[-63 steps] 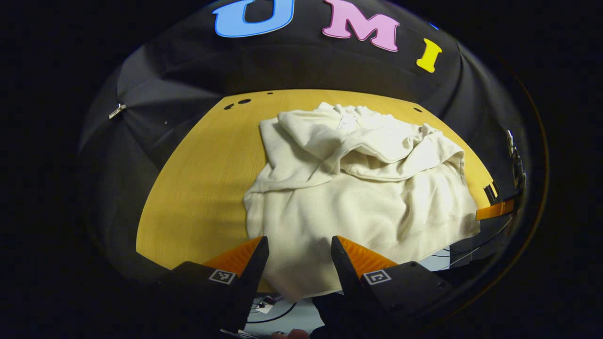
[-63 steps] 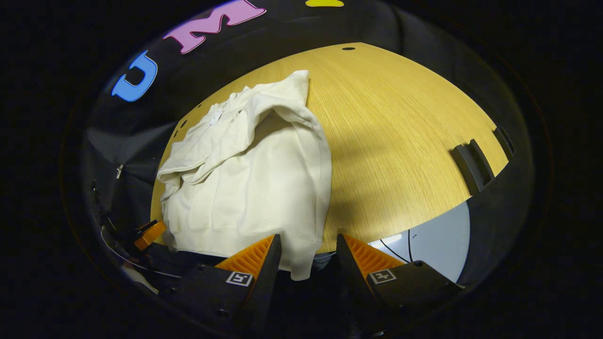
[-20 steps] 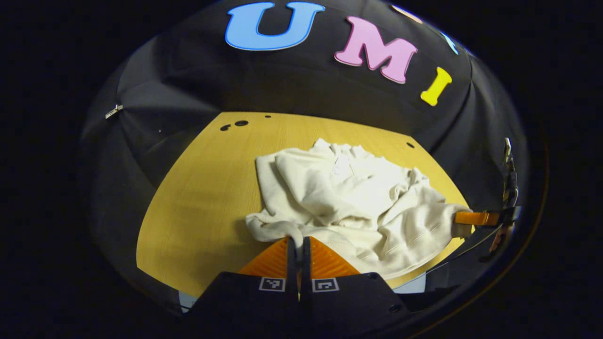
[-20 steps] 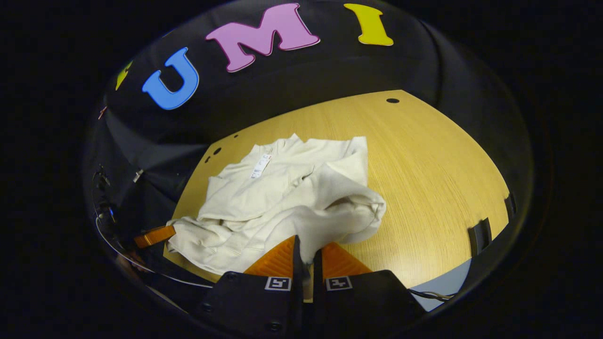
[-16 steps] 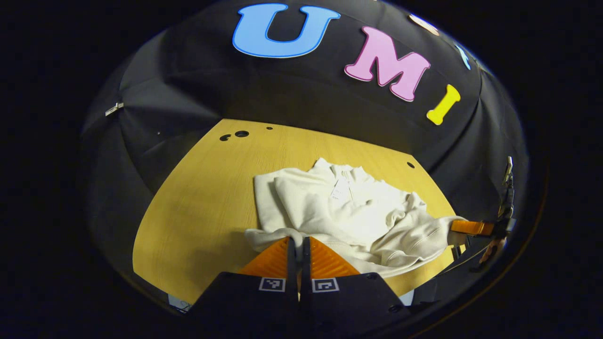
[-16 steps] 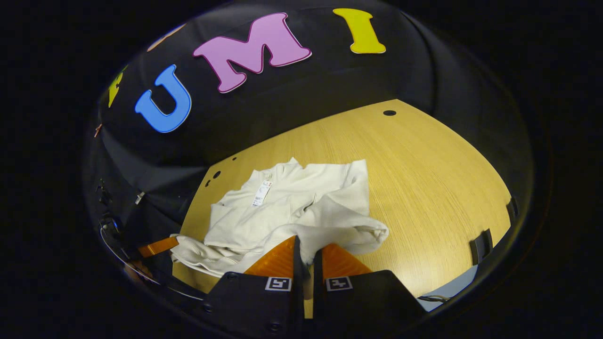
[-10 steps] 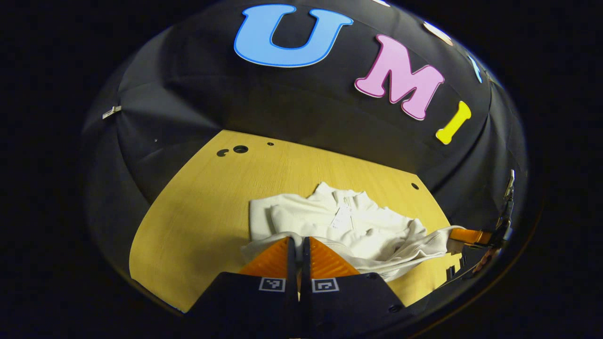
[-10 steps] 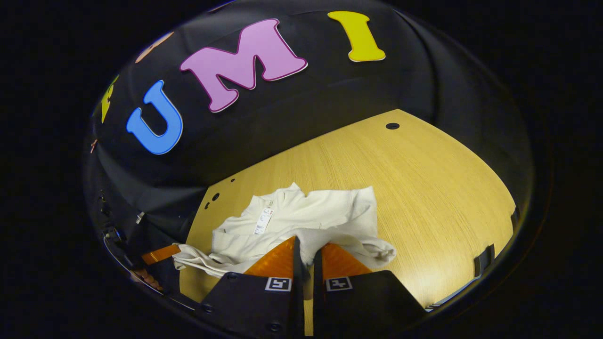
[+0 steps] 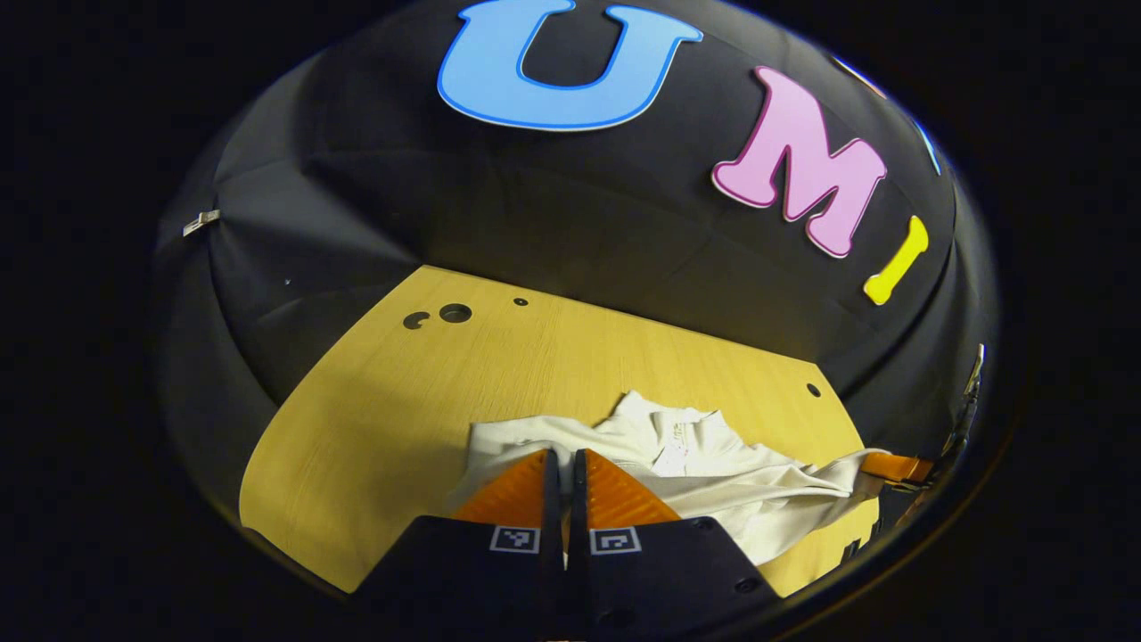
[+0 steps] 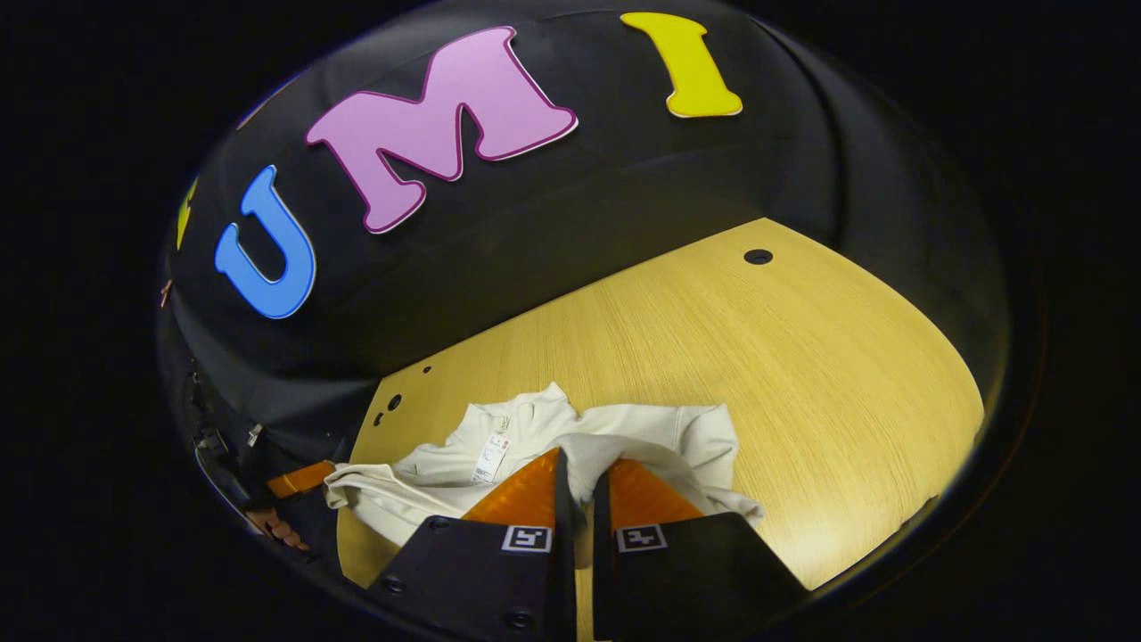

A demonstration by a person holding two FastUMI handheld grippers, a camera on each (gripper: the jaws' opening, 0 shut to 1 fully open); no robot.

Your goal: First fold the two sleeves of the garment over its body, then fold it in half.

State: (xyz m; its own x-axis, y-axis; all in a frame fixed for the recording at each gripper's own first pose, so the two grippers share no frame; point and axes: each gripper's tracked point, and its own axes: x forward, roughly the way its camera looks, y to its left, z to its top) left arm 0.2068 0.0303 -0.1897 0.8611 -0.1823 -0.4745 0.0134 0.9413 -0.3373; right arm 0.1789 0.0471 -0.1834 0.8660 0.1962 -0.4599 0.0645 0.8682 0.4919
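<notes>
- Two tools are in use, each closed down on a fold of the same cream garment [image 9: 713, 473].
- Left tool [image 9: 562, 459], bottom centre of the left gripper view: its fingers stand nearly together, a narrow slit between them, with the garment's edge pinched at the tips.
- Right tool [image 10: 579, 464], bottom centre of the right gripper view: its fingers stand narrow, with a ridge of cloth rising out of the gap between them.
- Garment position, left gripper view: it lies in the lower centre and lower right of the frame on the yellow wooden surface [image 9: 392, 401], bunched and low, with the collar and a white tag uppermost toward the far edge.
- At the lower right of that same frame the cloth stretches out to the other tool, which holds its end near the surface's edge.
- Garment position, right gripper view [image 10: 535, 437]: it sits in the lower centre, collar toward the booth's wall, with a white tag [image 10: 490, 456] hanging at the neck.
- At the lower left of that frame the left tool grips the cloth's far end, and fingers of the hand [image 10: 276, 528] holding it show just below.
- Several small dark holes [image 9: 455, 313] mark the surface at the middle left of the left gripper view, well apart from the garment.
- One further hole [image 10: 758, 257] sits at the upper right of the right gripper view.
</notes>
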